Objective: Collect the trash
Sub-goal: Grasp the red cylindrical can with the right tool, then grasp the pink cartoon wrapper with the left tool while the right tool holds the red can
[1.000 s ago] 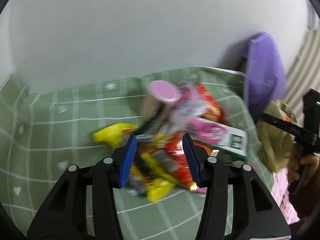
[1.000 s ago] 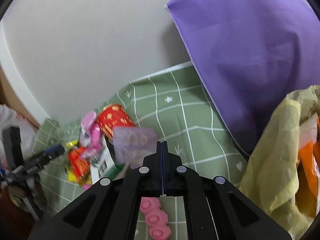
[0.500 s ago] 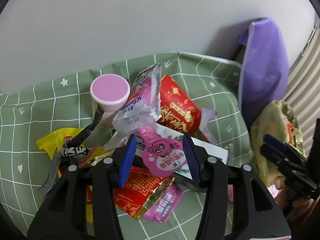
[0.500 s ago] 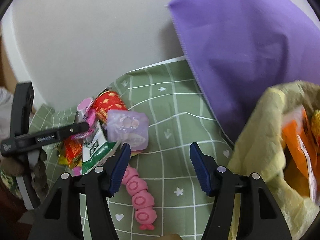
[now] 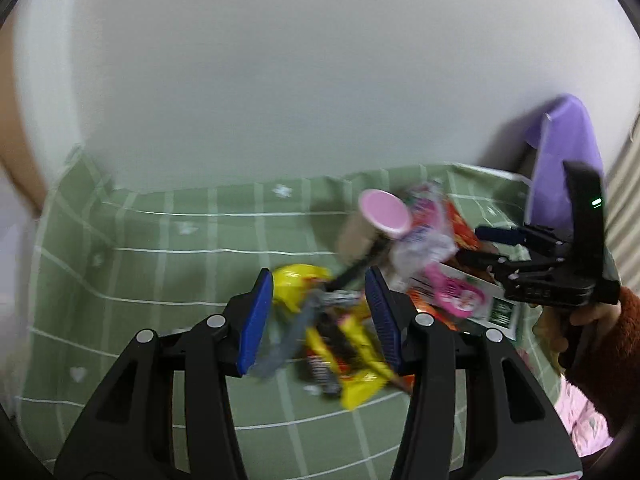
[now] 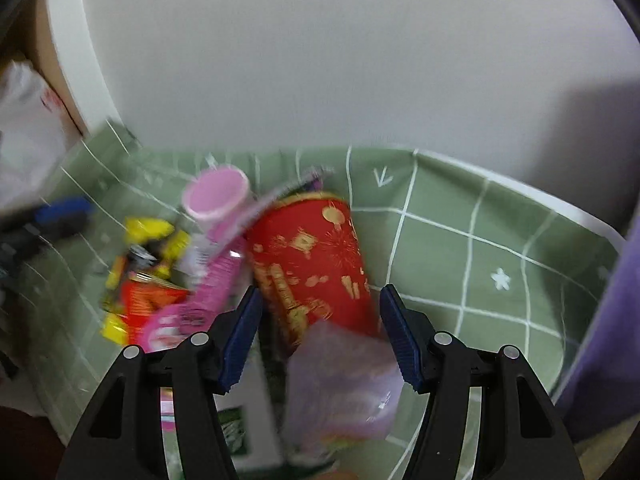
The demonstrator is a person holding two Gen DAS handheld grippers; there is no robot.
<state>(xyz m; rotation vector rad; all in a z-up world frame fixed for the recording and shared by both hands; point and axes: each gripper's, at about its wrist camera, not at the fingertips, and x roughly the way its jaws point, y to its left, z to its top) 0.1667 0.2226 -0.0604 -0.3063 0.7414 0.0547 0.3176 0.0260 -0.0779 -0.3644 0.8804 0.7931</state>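
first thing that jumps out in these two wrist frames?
The heap of bright snack trash on the green checked cloth: a big red cup with gold print lies on its side right ahead of the open right gripper, with a pink-lidded cup behind it to the left. In the left wrist view, yellow wrappers sit between the open jaws of the left gripper.

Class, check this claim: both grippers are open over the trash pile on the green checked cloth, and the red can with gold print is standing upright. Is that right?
Not quite. The red can lies on its side, as the right wrist view shows. The rest holds: the left gripper and right gripper are open over the trash on the green checked cloth.
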